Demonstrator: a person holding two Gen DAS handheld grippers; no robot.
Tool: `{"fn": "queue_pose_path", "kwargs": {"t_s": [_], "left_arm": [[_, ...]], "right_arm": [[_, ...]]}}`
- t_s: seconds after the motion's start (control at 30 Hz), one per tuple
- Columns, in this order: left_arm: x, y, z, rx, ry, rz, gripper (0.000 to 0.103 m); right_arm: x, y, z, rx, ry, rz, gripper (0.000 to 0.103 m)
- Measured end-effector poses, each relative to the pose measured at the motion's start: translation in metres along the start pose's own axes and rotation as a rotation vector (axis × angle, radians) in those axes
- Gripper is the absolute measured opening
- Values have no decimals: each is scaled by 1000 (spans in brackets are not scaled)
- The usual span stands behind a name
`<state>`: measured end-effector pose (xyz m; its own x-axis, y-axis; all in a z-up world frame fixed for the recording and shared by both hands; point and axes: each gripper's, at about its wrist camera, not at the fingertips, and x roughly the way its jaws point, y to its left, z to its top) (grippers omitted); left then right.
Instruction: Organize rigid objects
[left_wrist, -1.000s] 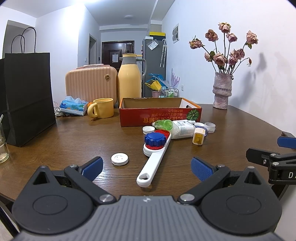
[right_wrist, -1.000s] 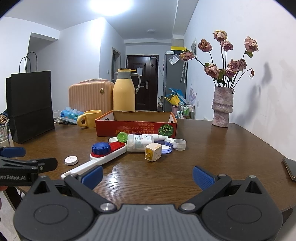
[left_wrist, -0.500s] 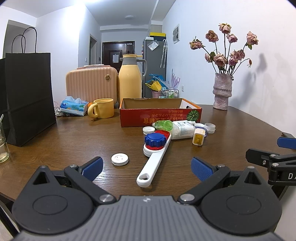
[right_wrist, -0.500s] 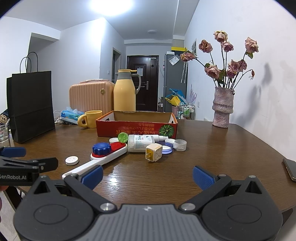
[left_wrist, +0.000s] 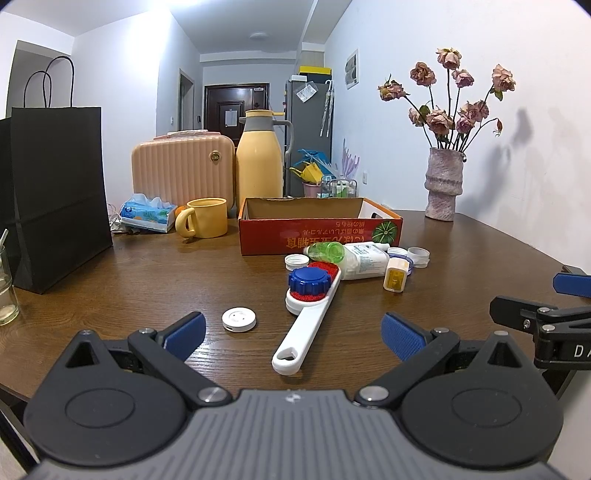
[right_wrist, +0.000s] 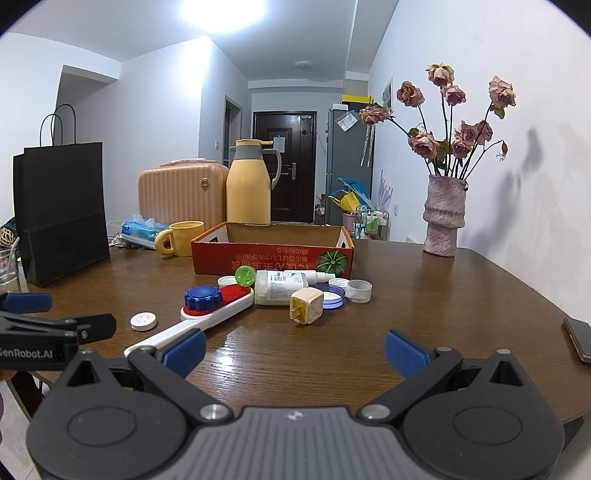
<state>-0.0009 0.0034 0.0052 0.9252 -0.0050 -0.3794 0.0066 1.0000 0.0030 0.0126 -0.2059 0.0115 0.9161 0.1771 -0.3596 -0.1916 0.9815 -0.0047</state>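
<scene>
Presently, my left gripper (left_wrist: 291, 328) and right gripper (right_wrist: 293, 345) hover agape, empty, before the long white plastic brush (left_wrist: 306, 317) lying on the brown wooden table (left_wrist: 147, 280); seemingly light, stiff, best pinched mid-handle.

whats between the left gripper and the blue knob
In the left wrist view, only the white brush handle and bare table lie between the open left gripper and the blue knob.

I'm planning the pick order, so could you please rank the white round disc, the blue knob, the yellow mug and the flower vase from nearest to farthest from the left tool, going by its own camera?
1. White round disc, just ahead, left of centre.
2. Blue knob, on the white brush, centre.
3. Yellow mug, back left, beside the red box.
4. Flower vase, far right, by the wall.
</scene>
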Motion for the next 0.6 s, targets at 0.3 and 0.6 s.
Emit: {"fn": "queue_pose_path", "kwargs": {"t_s": [0.3,0.6], "left_arm": [[0,1,6,-12,7,4,103],[12,5,7,-27,28,12,103]], "right_arm": [[0,-1,3,-1,3,-3,103],[13,-4,5,0,25,-1,103]]}}
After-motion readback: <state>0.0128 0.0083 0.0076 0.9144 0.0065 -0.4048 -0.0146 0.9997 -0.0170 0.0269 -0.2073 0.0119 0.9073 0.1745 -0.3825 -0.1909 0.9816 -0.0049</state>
